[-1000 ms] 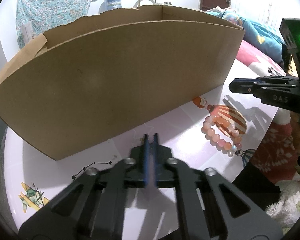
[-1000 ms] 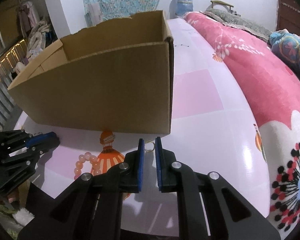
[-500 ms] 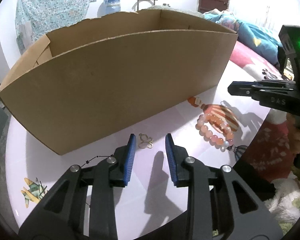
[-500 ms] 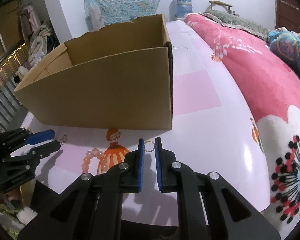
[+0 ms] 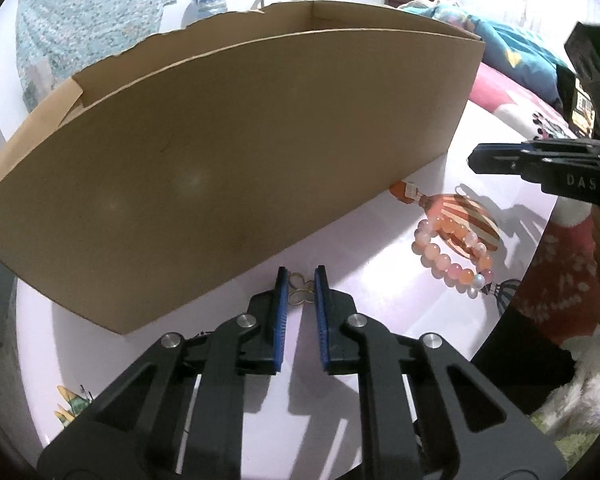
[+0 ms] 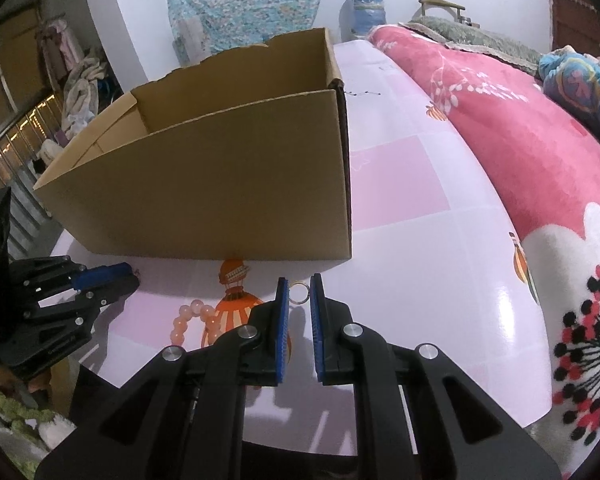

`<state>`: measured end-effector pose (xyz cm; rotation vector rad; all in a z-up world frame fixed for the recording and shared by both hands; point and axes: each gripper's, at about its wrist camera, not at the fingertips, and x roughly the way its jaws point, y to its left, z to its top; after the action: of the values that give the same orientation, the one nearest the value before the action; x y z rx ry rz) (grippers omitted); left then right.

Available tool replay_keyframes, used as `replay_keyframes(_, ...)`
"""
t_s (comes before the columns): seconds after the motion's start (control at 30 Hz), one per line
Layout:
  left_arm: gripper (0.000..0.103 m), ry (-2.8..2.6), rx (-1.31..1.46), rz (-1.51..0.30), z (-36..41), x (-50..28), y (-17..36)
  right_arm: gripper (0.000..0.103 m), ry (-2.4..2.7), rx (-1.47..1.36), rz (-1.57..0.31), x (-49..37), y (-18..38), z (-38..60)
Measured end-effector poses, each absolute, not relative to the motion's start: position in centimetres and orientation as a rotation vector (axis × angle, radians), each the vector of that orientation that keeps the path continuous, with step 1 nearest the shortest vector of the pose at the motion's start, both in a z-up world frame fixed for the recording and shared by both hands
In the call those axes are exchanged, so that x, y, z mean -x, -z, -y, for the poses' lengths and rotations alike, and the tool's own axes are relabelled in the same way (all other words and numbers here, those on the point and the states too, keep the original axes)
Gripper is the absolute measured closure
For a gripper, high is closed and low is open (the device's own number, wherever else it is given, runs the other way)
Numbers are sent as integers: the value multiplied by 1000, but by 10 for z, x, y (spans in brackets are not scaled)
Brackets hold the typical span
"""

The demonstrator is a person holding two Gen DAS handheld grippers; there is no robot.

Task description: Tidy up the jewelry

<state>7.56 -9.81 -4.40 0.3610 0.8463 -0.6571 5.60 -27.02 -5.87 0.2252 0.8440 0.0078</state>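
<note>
A small gold butterfly charm (image 5: 301, 289) lies on the pink table in front of a big cardboard box (image 5: 236, 152). My left gripper (image 5: 301, 276) is open with a narrow gap, its tips on either side of the charm. A small ring (image 6: 299, 293) lies on the table by the box's near corner (image 6: 342, 184). My right gripper (image 6: 299, 285) is open narrowly, its tips on either side of the ring. A pink bead bracelet (image 5: 448, 258) lies between the two, and also shows in the right wrist view (image 6: 188, 318).
The table (image 6: 400, 184) has a pink patterned cover with a printed balloon (image 5: 466, 224). A pink floral blanket (image 6: 520, 128) lies along the right. The left gripper shows at the left of the right wrist view (image 6: 100, 280).
The left gripper opened from shut, showing the butterfly charm, then narrowed and moved forward around it. The right gripper opened slightly and came closer around the ring.
</note>
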Motion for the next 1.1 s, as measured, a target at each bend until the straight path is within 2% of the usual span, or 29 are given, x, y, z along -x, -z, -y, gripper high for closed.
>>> replay_keyframes(0.3, 91, 657, -359, -831, 99, -73, 45, 92, -7, -230, -840, -57, 58, 270)
replay_keyframes(0.33, 94, 657, -358, -830, 98, -73, 45, 92, -7, -230, -839, -56, 58, 270)
replay_keyframes(0.37, 103, 658, -358, -829, 97, -73, 44, 92, -7, -229, -837, -56, 57, 269)
replay_keyframes(0.67, 103, 661, -336, -830, 87, -66, 35, 92, -10, -231, -827, -51, 52, 268)
replay_keyframes(0.73, 99, 672, -318, -829, 84, -66, 30, 92, -13, -236, -829, -51, 52, 267)
replay_keyframes(0.8, 81, 666, -316, -829, 82, -66, 29, 92, -21, -242, -831, -52, 52, 267)
replay_keyframes(1.1, 78, 675, -359, -880, 85, -80, 42, 92, -38, -259, -820, -54, 52, 262)
